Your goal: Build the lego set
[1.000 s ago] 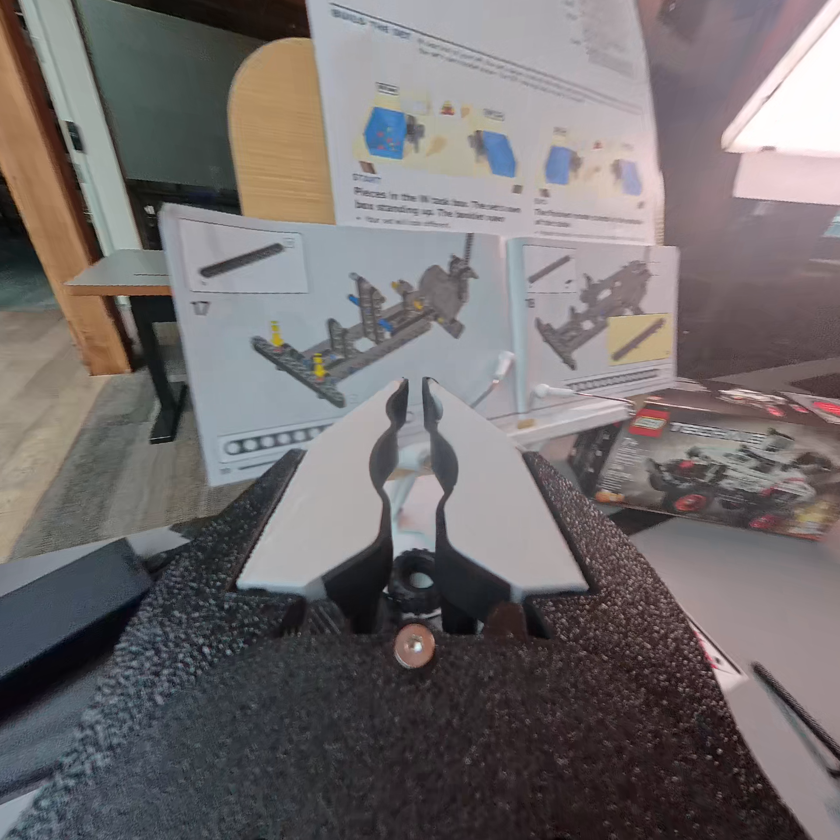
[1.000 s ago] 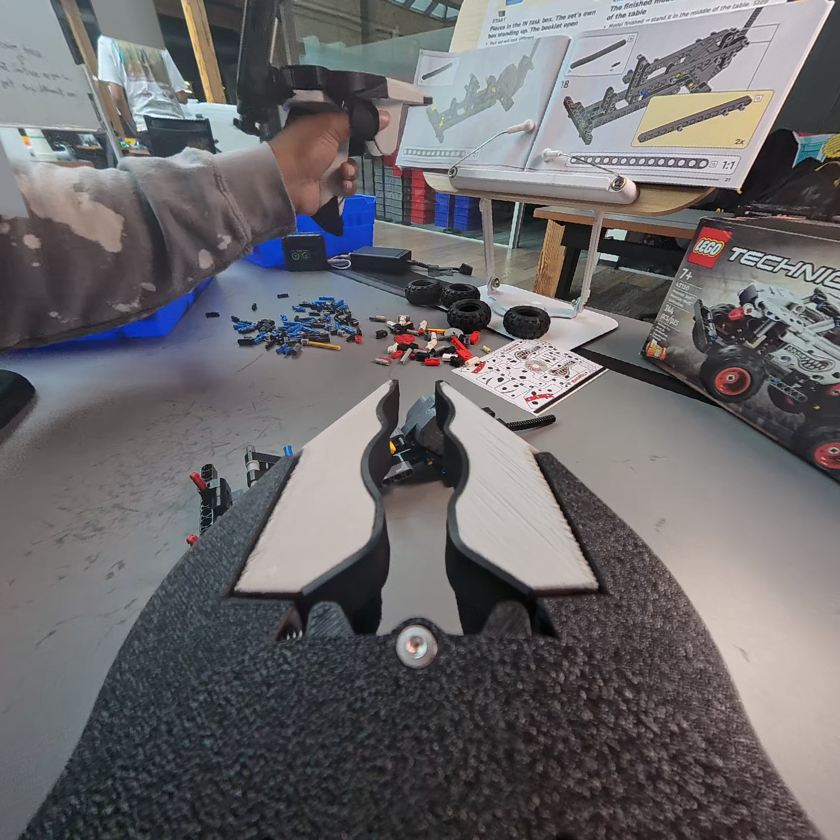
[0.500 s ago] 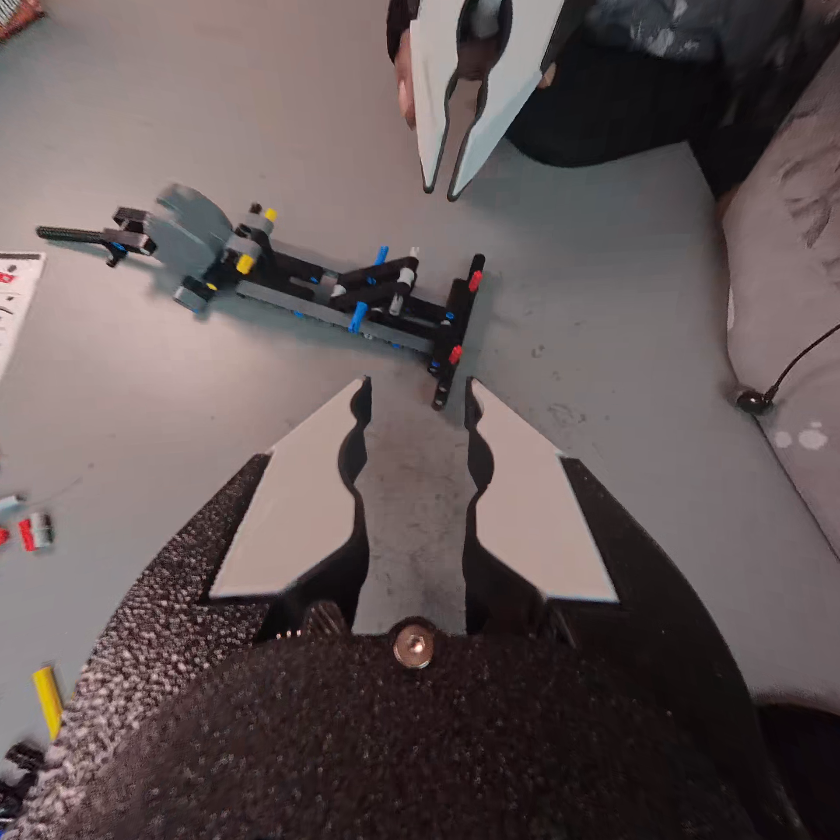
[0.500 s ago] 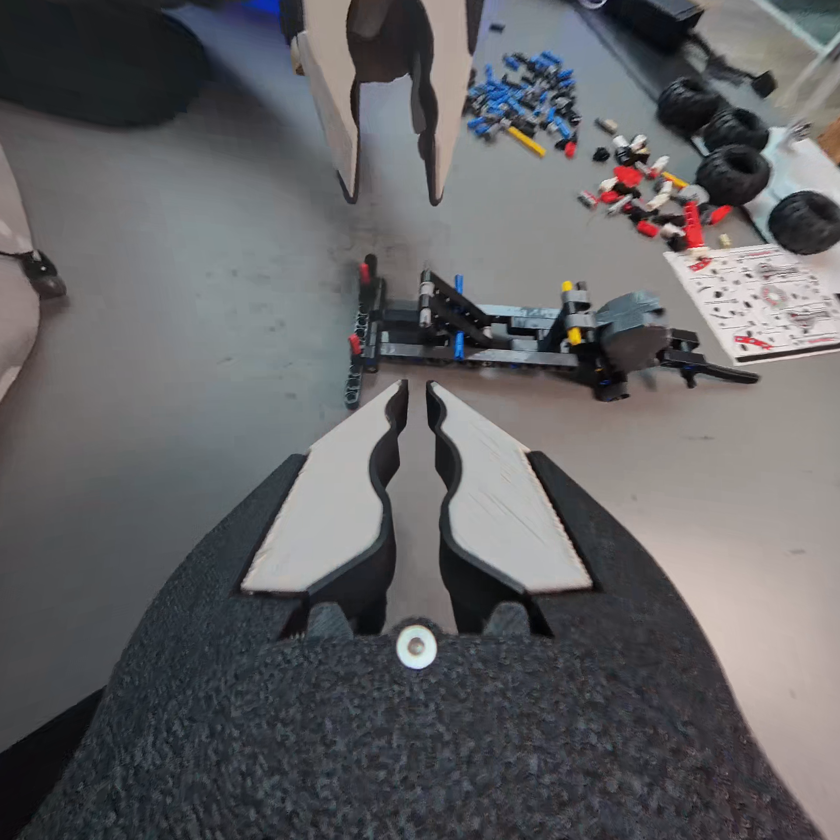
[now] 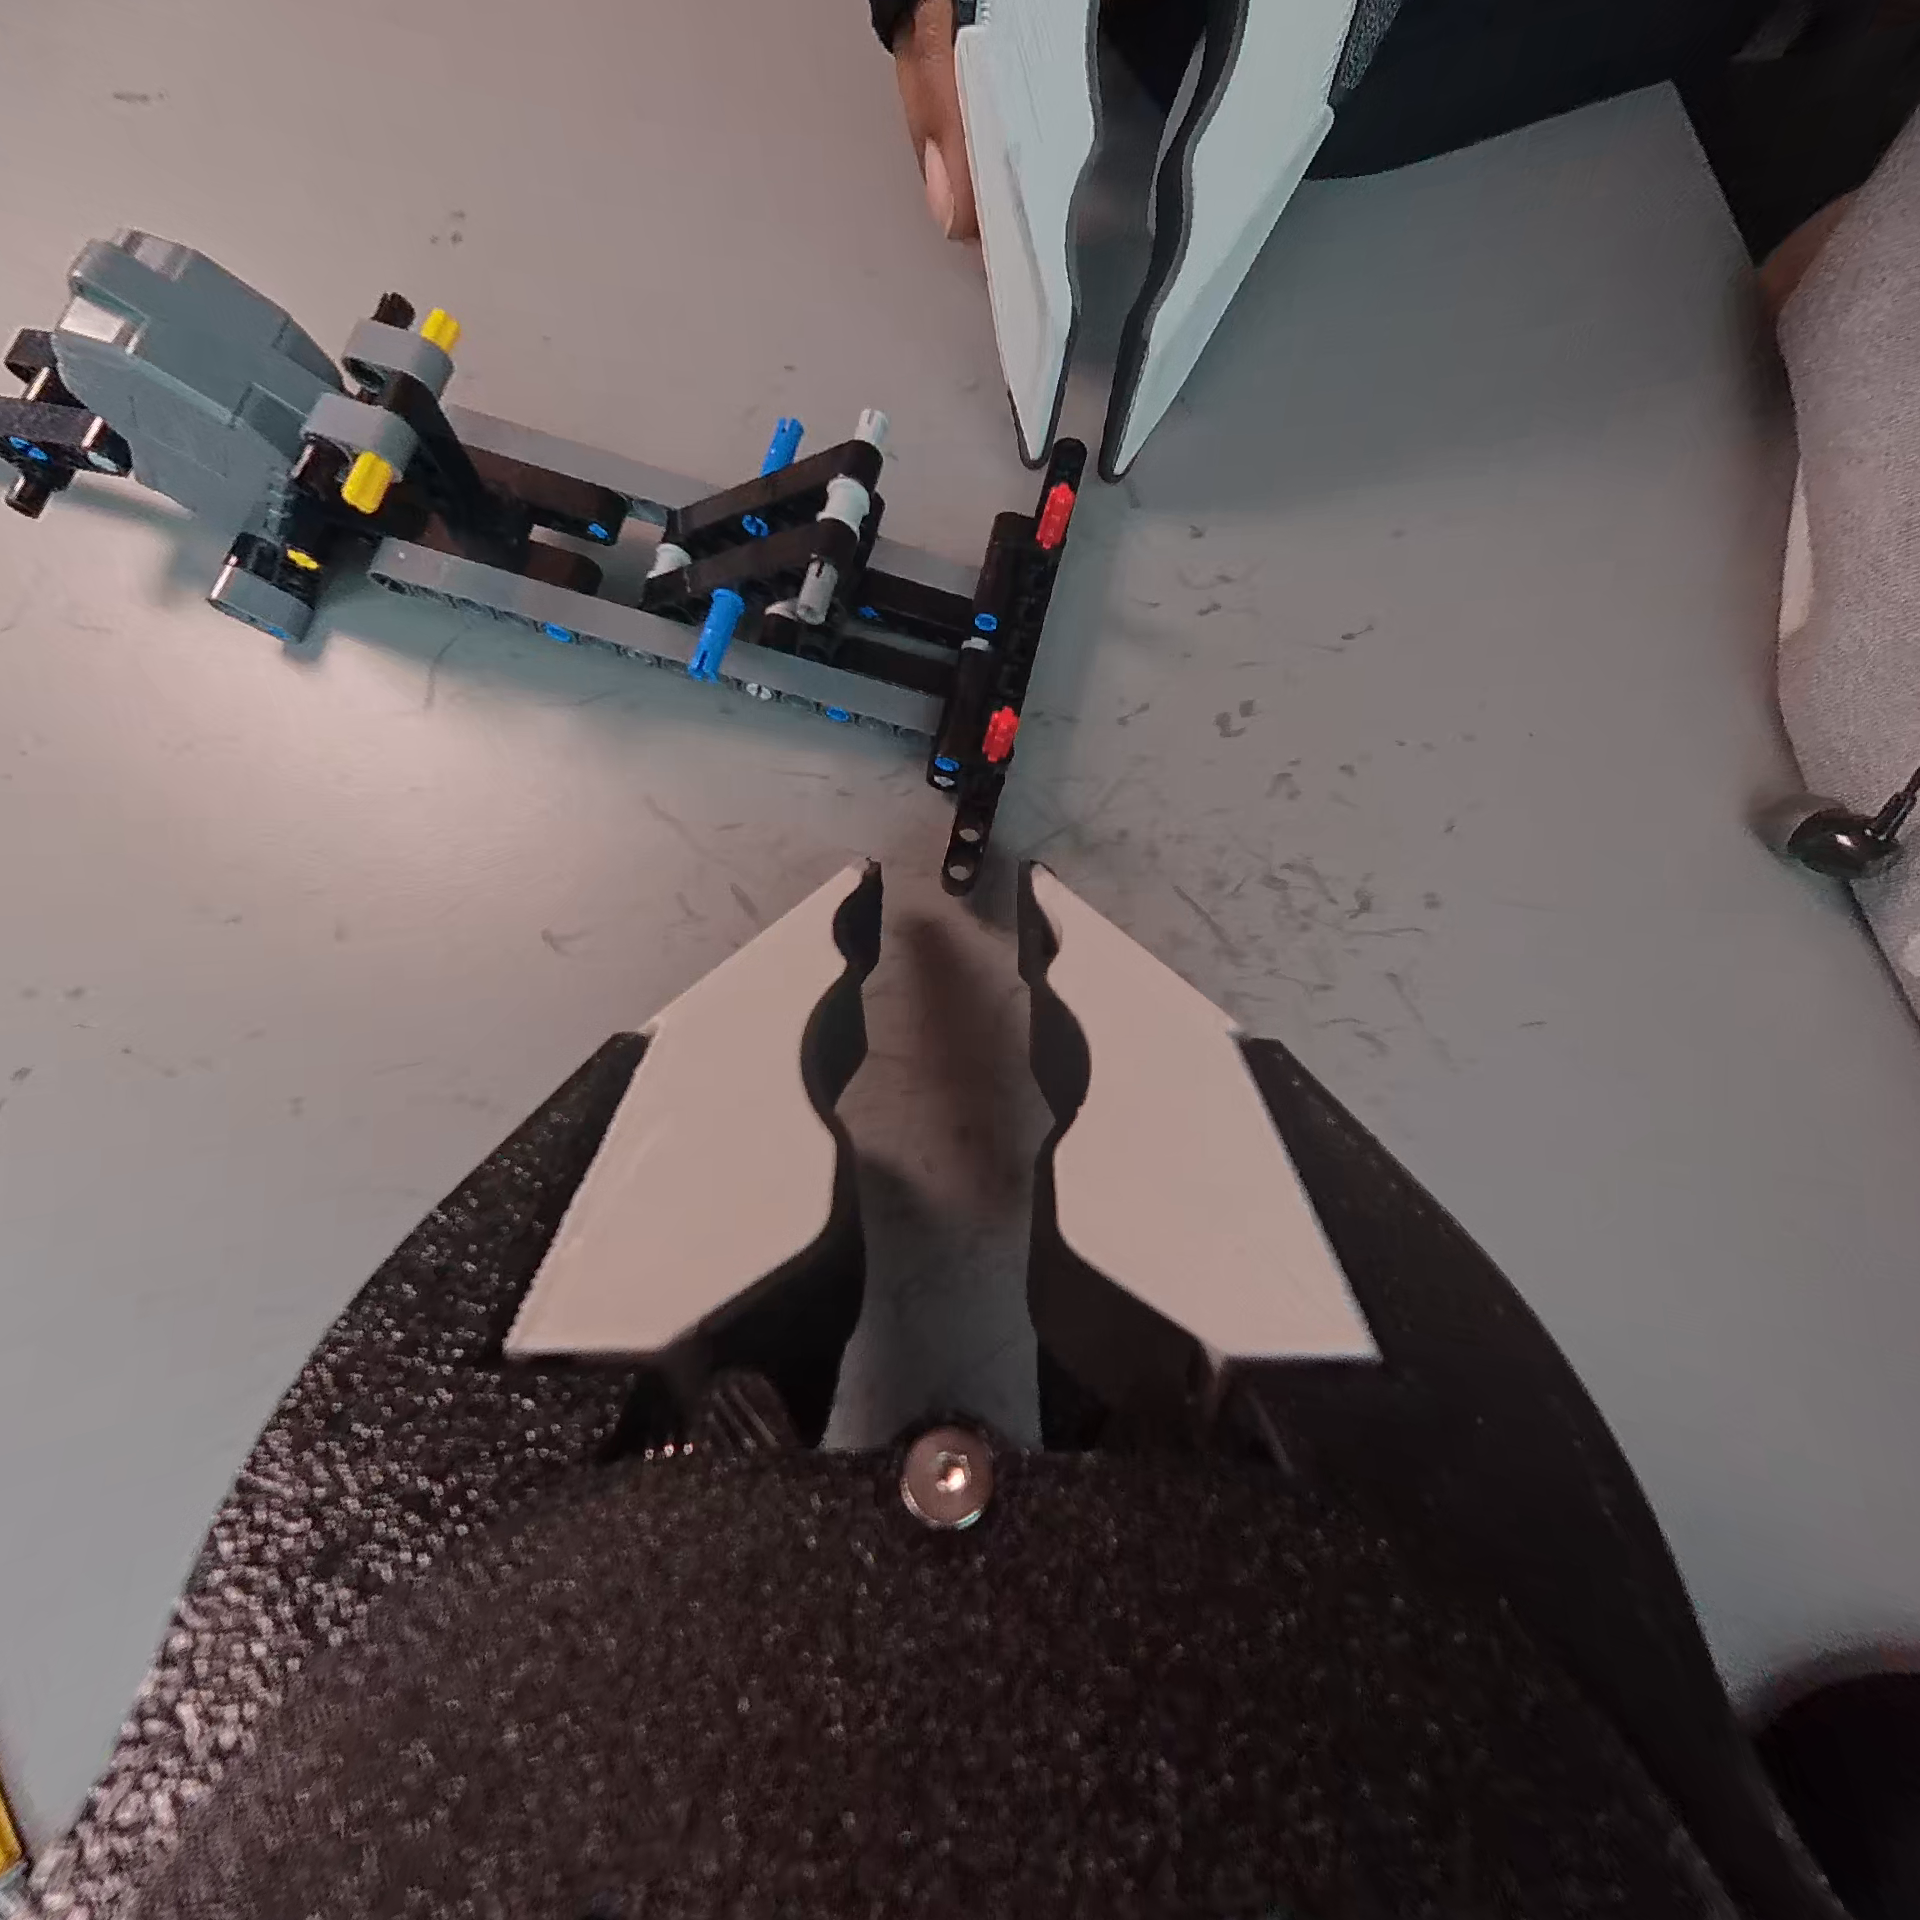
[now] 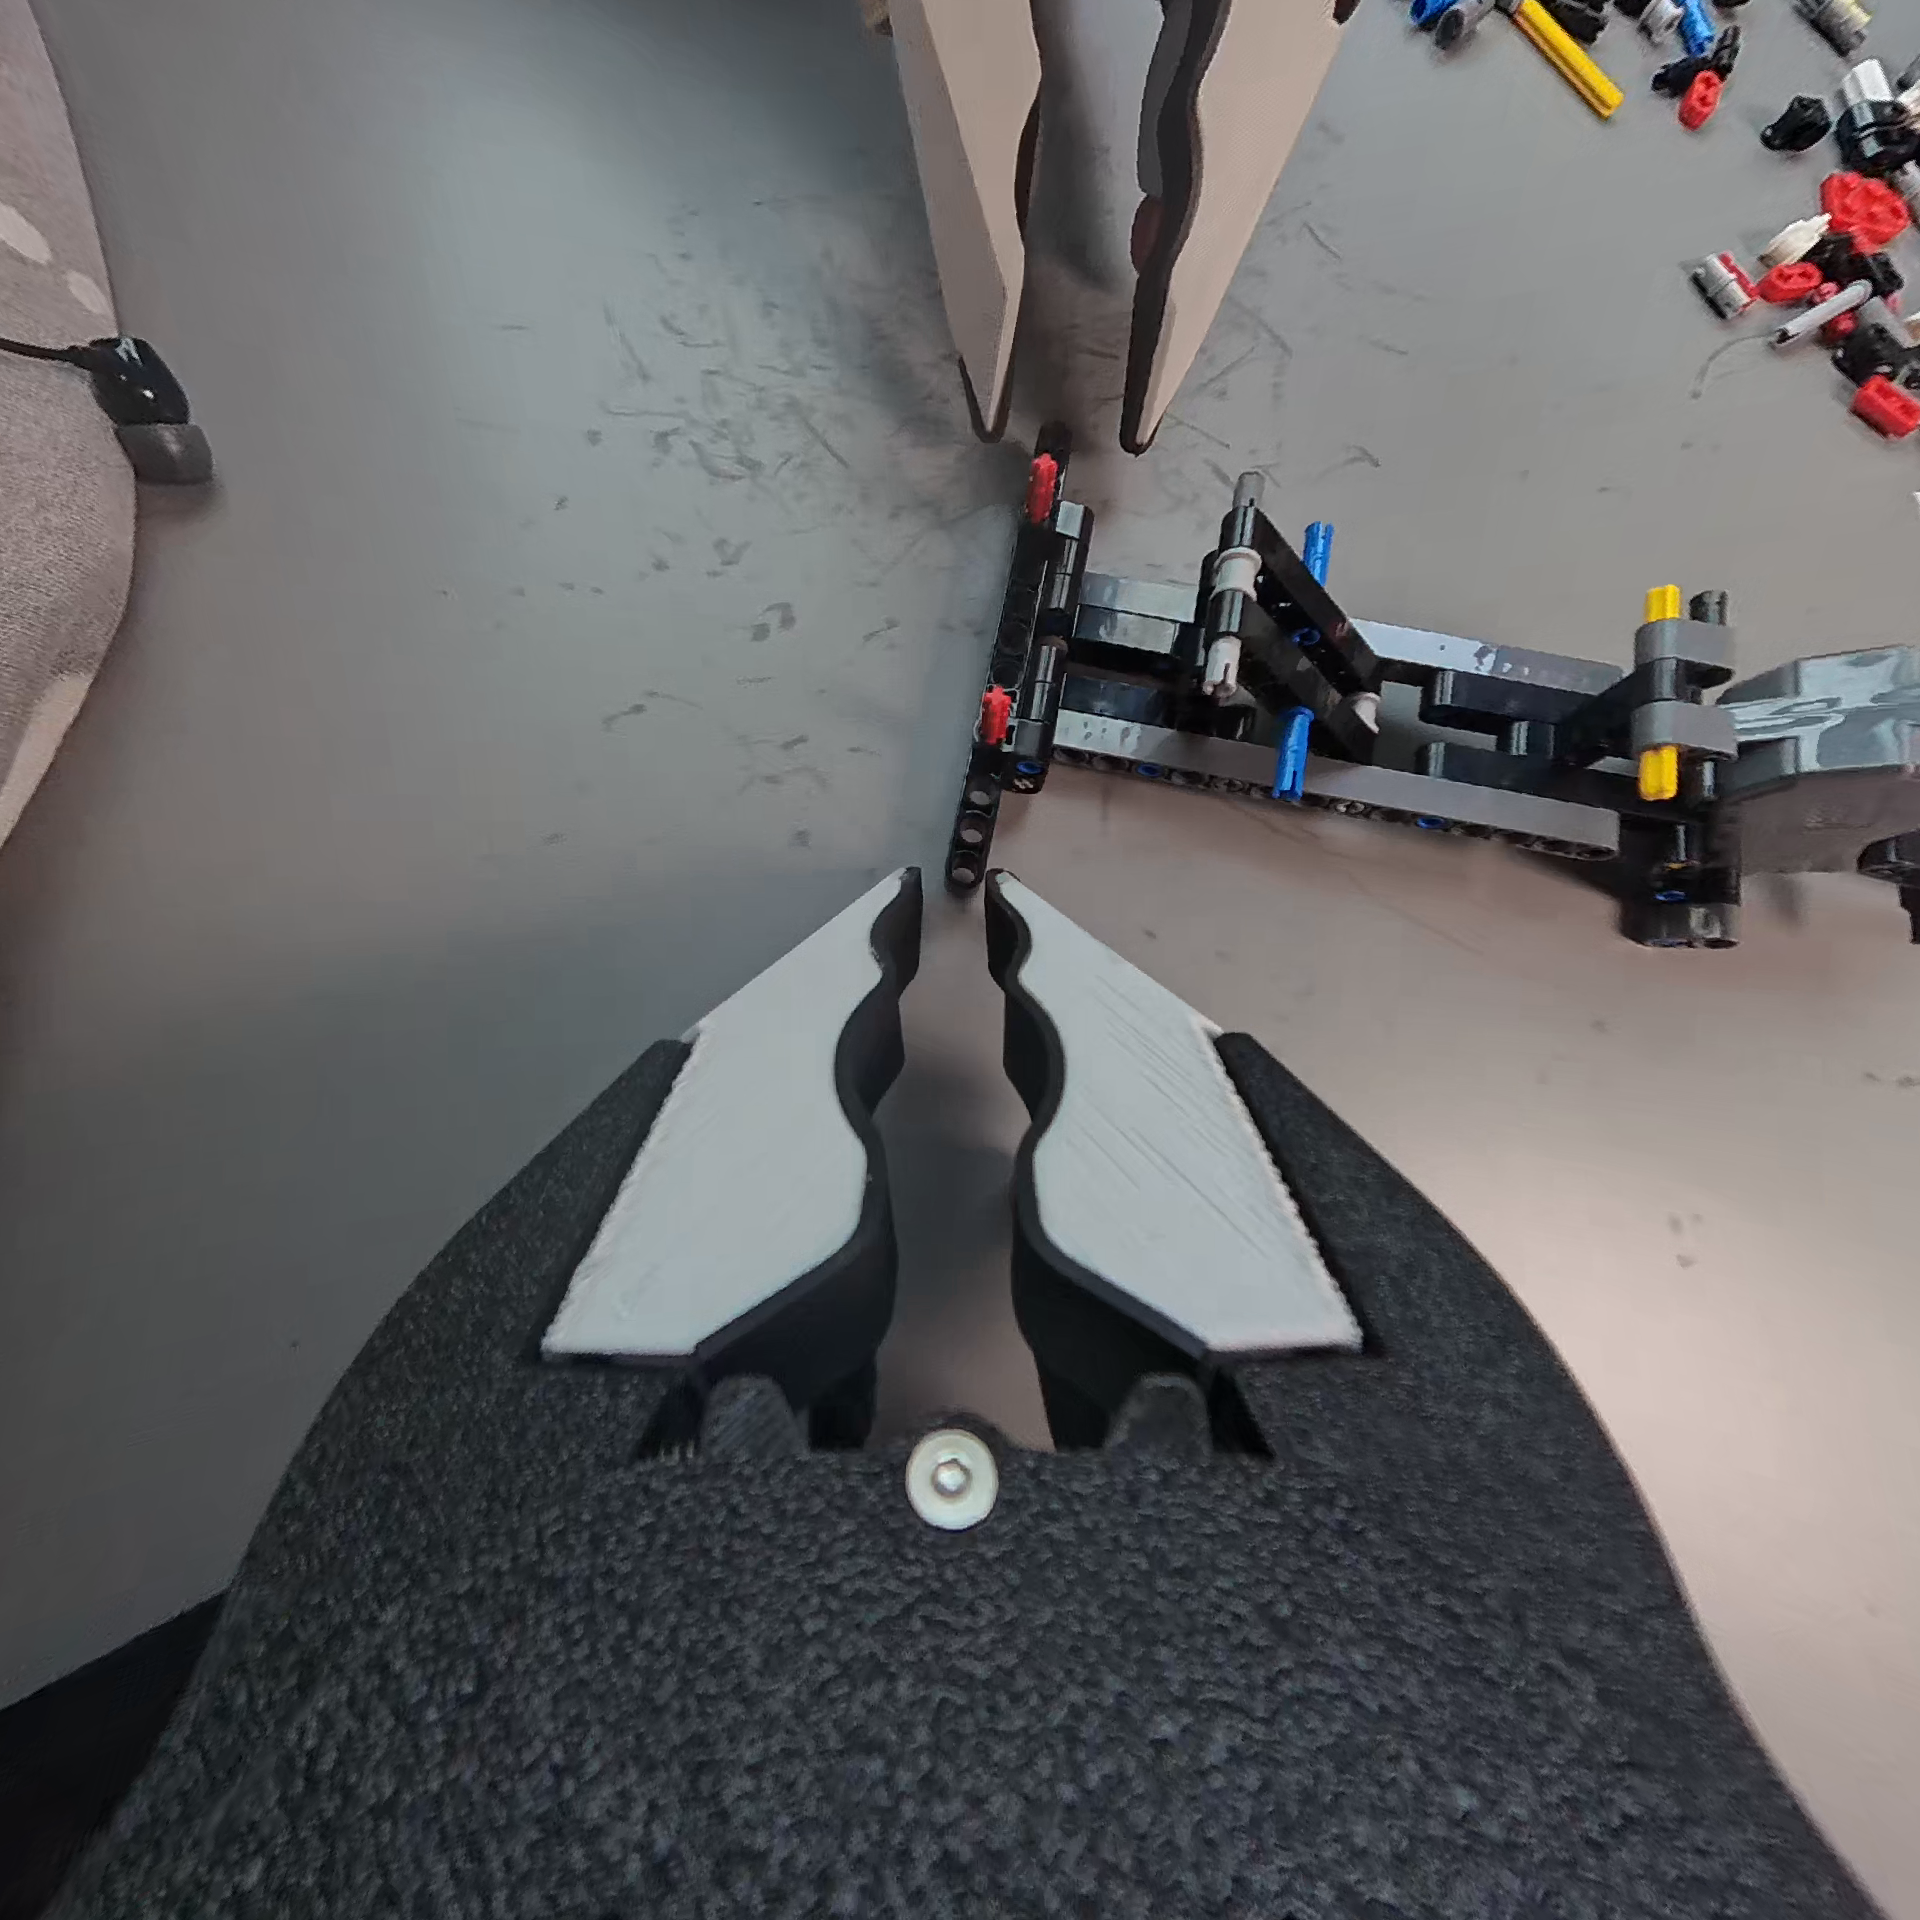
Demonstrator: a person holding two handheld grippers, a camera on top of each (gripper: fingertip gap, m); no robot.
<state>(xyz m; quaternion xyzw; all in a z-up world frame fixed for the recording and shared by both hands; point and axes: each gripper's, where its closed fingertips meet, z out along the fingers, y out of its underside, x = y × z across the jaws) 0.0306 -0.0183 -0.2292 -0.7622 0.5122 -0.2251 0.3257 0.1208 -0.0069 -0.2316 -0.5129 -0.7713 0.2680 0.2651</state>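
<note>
Item: half-built black and grey beam chassis (image 5: 644,582), flat on scuffed grey counter (image 5: 1455,727). Left claw (image 5: 948,878) part-open, empty, at six o'clock of its black end crossbeam (image 5: 1003,665); right claw (image 6: 953,883) narrowly parted, empty, opposite. Step: bracketing crossbeam. Next: close squarely, likely lift.

1 lego chassis (image 5: 582,582), 2 red pins, 2 blue pins, 2 yellow pins

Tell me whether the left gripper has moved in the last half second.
Yes. The left gripper has closed in on the chassis; its fingertips now flank the black end beam.
</note>
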